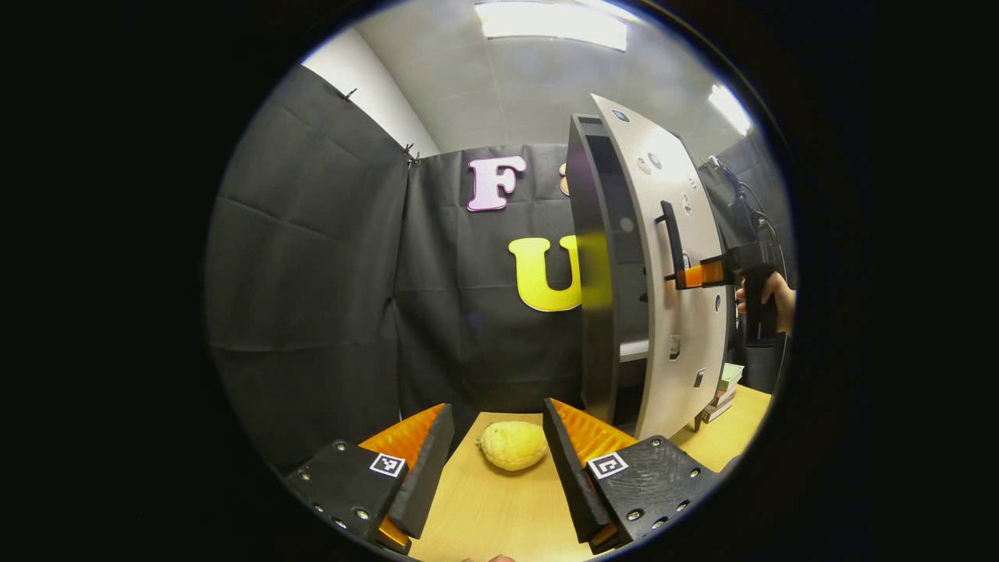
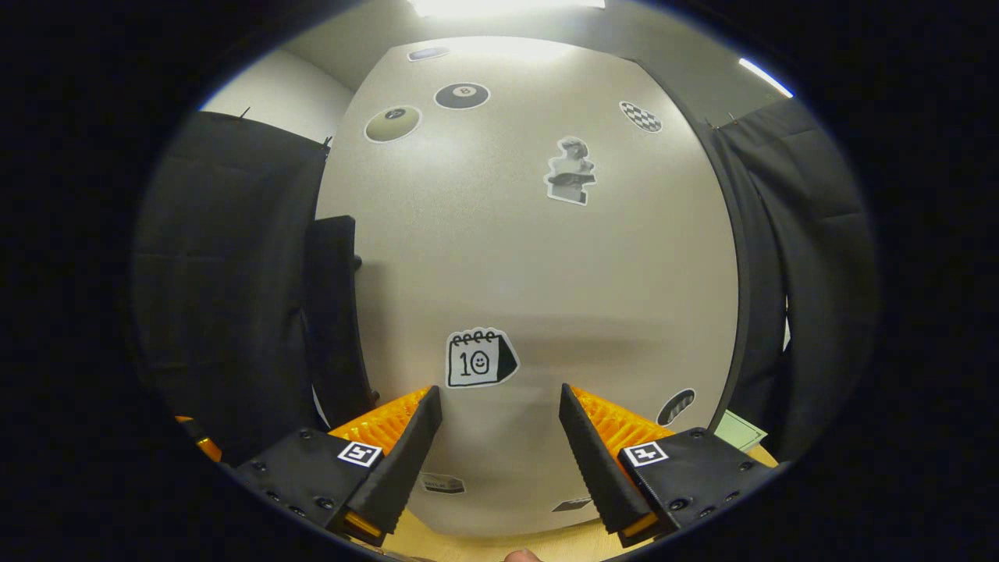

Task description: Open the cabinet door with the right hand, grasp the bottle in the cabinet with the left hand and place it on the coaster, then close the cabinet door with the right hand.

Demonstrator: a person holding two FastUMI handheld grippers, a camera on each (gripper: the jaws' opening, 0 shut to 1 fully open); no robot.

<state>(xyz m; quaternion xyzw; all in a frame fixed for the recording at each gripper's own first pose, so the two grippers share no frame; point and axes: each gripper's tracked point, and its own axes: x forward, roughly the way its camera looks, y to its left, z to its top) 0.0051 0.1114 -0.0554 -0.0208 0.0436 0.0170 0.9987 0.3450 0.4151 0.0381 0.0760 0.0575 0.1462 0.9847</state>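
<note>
A bumpy yellow citrus fruit [image 1: 513, 445] lies on the light wooden table [image 1: 499, 507] at the bottom centre of the left gripper view. At the lower right of that view a small stack of books [image 1: 726, 388] rests on the table's far edge. Bright ceiling light panels [image 1: 550, 21] run along the top, above grey wall and black cloth
</note>
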